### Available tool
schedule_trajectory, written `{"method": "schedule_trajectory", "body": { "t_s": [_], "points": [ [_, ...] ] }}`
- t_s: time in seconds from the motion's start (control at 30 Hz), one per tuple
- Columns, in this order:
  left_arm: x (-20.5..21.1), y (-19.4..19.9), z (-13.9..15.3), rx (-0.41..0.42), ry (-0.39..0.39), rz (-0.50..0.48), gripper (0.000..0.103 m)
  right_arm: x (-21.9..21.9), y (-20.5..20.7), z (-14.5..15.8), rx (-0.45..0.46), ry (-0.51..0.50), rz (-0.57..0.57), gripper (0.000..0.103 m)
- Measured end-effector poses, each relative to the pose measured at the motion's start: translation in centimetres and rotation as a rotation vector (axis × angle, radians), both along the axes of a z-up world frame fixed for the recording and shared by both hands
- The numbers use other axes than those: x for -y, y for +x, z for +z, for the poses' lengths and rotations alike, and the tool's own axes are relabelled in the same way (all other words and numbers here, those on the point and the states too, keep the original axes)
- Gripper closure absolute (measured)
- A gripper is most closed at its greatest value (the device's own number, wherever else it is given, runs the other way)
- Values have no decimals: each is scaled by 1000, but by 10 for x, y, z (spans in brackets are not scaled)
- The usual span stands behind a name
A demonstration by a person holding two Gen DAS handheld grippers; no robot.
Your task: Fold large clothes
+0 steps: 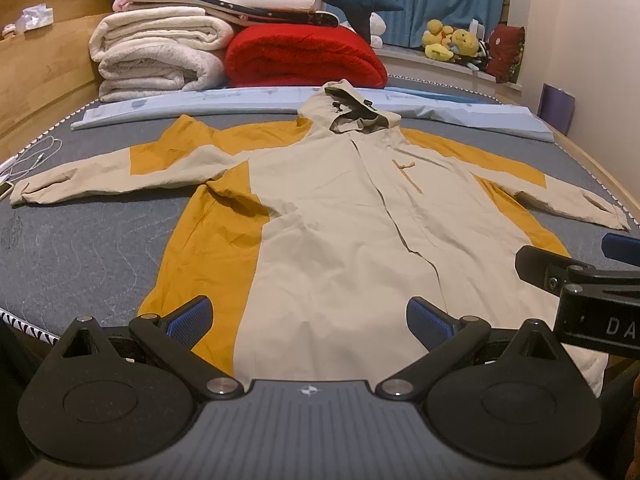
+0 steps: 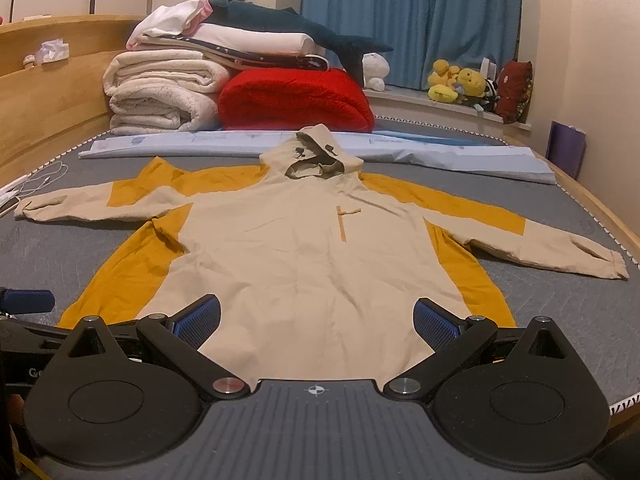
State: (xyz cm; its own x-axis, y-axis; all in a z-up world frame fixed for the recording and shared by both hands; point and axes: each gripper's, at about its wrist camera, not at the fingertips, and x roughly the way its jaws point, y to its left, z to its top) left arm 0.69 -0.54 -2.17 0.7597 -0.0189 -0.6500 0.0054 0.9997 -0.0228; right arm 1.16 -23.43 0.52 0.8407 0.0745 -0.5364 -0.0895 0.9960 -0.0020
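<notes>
— Fingers [image 1: 192,316] on our left gripper [image 1: 308,318] spread wide, blue ribbed pads, nothing btwn them. Same for our right gripper [image 2: 316,320]: fingers [image 2: 436,322] wide apart, empty.

— Where's the jacket?

— Jacket [image 1: 340,216] lies flat, front up, on the bed [image 1: 80,240], sleeves out to both sides, hood [image 1: 352,108] at the far end. Thin beige fabric w/ mustard panels, lightly creased; hem nearest us.

— Bed surface?

— Grey quilted mattress, wavy stitching. Fluffy red blanket [image 1: 304,56] and white folded blankets [image 1: 160,52] stacked past the hood.

— Our pose?

— Both grippers hover level at the hem edge, pointing along the jacket, side by side; can't tell if they touch the cloth.
</notes>
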Motion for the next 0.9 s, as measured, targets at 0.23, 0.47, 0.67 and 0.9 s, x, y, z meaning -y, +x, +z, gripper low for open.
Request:
{"method": "schedule_trajectory", "body": {
  "t_s": [0.23, 0.47, 0.67, 0.9],
  "points": [
    [-2, 2, -1, -9, -9, 8, 0, -1, 1, 0, 0, -8, 11, 1],
    [-3, 3, -1, -16, -16, 13, 0, -3, 1, 0, -1, -10, 16, 2],
    [-3, 3, -1, -18, -19, 15, 0, -3, 1, 0, -2, -12, 15, 2],
    [-4, 3, -1, -21, -27, 20, 0, -5, 2, -1, -4, -13, 16, 2]
  ]
}}
